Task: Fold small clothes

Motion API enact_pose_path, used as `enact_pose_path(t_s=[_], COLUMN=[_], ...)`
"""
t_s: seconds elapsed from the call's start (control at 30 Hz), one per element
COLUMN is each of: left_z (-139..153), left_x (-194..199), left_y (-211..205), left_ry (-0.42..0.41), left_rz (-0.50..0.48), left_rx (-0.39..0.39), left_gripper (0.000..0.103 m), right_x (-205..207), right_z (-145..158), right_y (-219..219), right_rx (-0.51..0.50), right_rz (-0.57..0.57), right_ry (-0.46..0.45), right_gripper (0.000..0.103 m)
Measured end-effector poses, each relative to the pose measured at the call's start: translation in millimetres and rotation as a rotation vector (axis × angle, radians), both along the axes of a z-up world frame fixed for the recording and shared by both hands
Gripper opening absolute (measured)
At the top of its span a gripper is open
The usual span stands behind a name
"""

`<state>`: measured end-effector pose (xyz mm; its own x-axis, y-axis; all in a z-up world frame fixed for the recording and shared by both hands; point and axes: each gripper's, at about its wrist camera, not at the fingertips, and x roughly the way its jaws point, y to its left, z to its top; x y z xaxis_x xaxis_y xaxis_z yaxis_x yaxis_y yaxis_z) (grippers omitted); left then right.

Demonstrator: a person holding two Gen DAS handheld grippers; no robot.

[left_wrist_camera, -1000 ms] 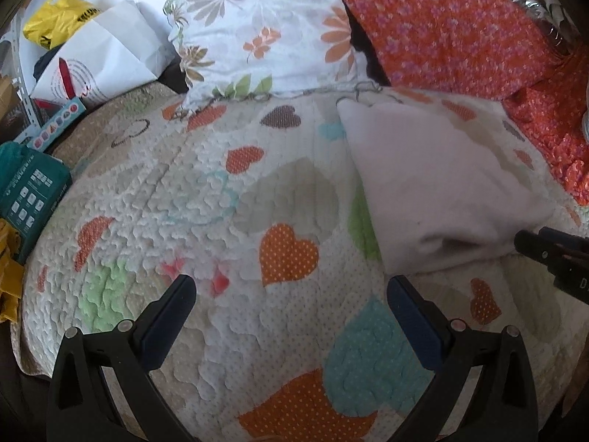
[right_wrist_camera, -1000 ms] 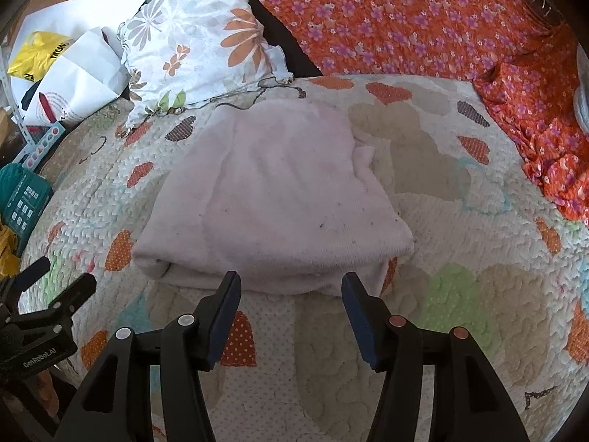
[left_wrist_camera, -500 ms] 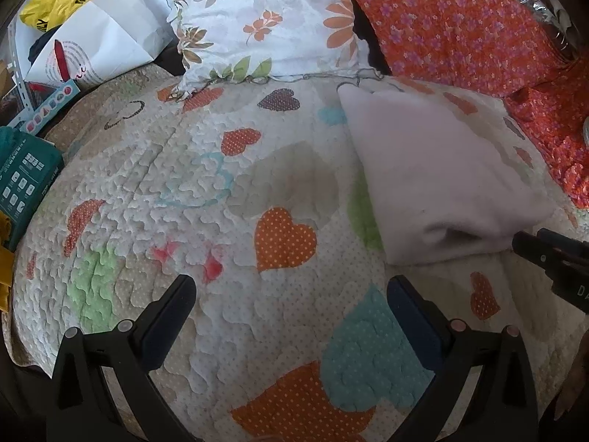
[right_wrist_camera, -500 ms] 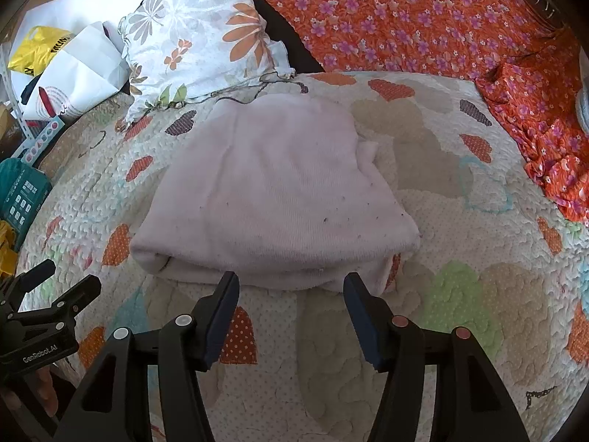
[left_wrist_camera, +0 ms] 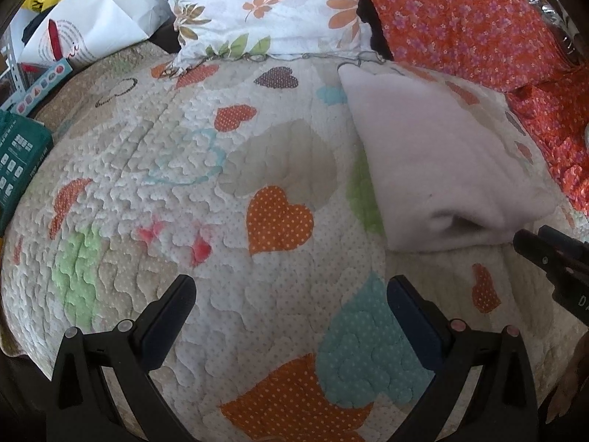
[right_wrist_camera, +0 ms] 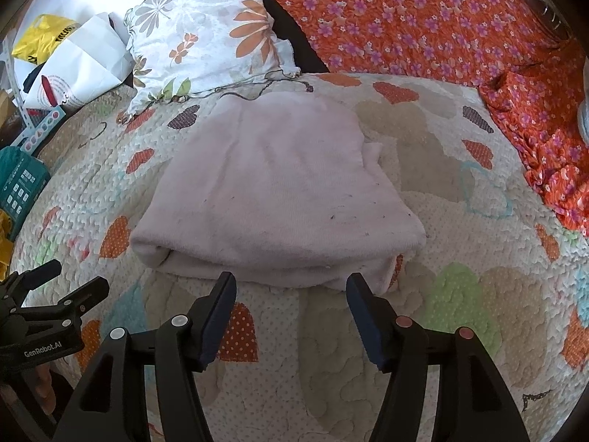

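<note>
Right wrist view: the right claw (right_wrist_camera: 291,291) has just been opened wider, nothing grasped; the folded cloth (right_wrist_camera: 279,191) lies just ahead, apparently released. The left claw (left_wrist_camera: 291,294) is held open.

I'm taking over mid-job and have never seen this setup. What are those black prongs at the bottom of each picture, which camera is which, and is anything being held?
There is no robot arm: a person holds a two-finger claw in each hand, with a camera on each looking along its fingers. The left view shows the left claw open over the bare heart-patterned quilt. The right view shows the right claw, whose jaws have just been opening, empty, just short of the folded pale pink garment. Nothing is held. A flowered pillow and orange flowered cloth lie behind the garment, with bags at the far left.
</note>
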<state>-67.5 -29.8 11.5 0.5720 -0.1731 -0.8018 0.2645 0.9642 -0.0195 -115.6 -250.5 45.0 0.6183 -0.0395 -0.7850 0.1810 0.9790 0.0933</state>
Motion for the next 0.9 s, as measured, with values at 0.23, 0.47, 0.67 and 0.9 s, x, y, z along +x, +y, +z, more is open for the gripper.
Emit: enact_pose_path(t_s=[0.23,0.47,0.67,0.9], left_z=[-3.0,-4.1,-4.7,-4.5], left_x=[1.9,1.6,1.4,0.7], left_y=[0.1,0.2,0.7,0.2], left_ry=[0.021,0.026,0.028,0.035], left_rz=[0.005,0.002,0.000,0.001], left_rx=[-0.002,-0.006,-0.008,-0.011], left_gripper=[0.103,0.103,0.103,0.103], right_x=[0.7,1.2,1.5,1.1], right_z=[-2.1,-3.0,-4.1,-4.5], right_y=[0.6,2.0,3.3,4.8], right_rx=[-0.007,-0.012,-0.017,-0.025], right_rz=[0.003,0.008,0.013,0.016], right_ry=[0.010,0.015,0.020,0.021], right_gripper=[0.068,0.069,0.069,0.069])
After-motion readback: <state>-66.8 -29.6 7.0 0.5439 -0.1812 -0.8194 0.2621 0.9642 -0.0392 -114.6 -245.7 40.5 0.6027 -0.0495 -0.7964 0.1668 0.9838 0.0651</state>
